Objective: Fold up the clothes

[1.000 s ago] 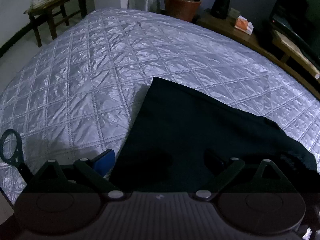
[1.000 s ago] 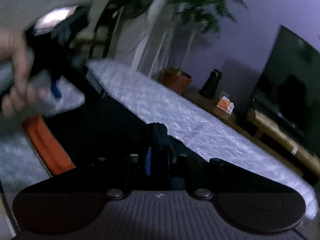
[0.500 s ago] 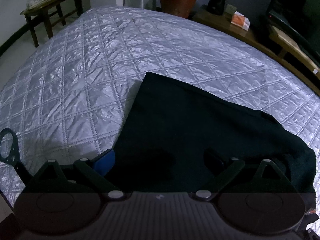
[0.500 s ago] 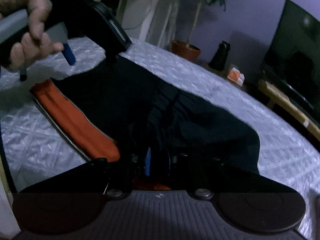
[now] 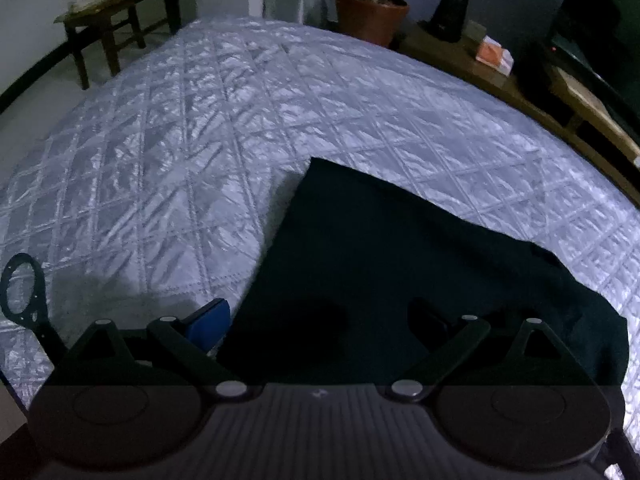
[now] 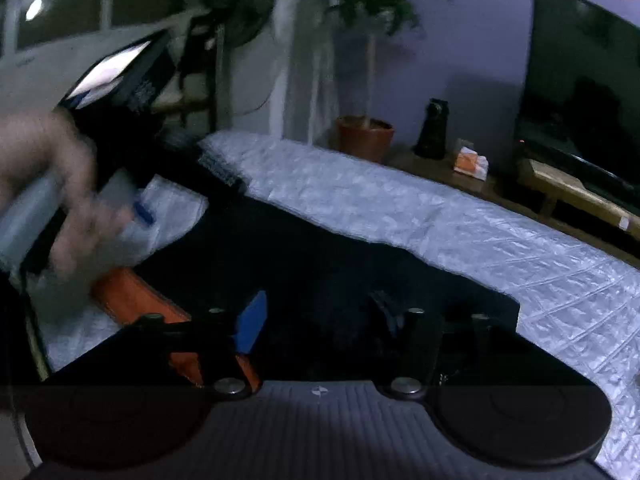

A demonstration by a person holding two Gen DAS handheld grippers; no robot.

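A black garment [image 5: 380, 260] lies spread on the quilted silver bedspread [image 5: 200, 140]. My left gripper [image 5: 320, 320] stands open wide over its near edge; the blue pad [image 5: 208, 320] is beside the cloth and nothing is pinched. In the right wrist view the same garment [image 6: 320, 260] shows its orange lining [image 6: 132, 300] at the left. My right gripper [image 6: 320, 320] hovers over the black cloth with its jaws opening, and the blue pad [image 6: 250, 324] is off the fabric. A blurred hand [image 6: 48, 184] holds the left tool at the upper left.
A wooden chair [image 5: 104, 20] stands past the bed's far left corner. A potted plant [image 5: 368, 8], a speaker [image 5: 452, 4] and an orange box [image 5: 494, 52] sit along a low wooden bench [image 5: 532, 92] on the right, next to a TV [image 6: 580, 100].
The right gripper's jaws have parted and let go of the fold of black cloth they pinched. The garment's right side now lies flatter on the bed. The left gripper stays put.
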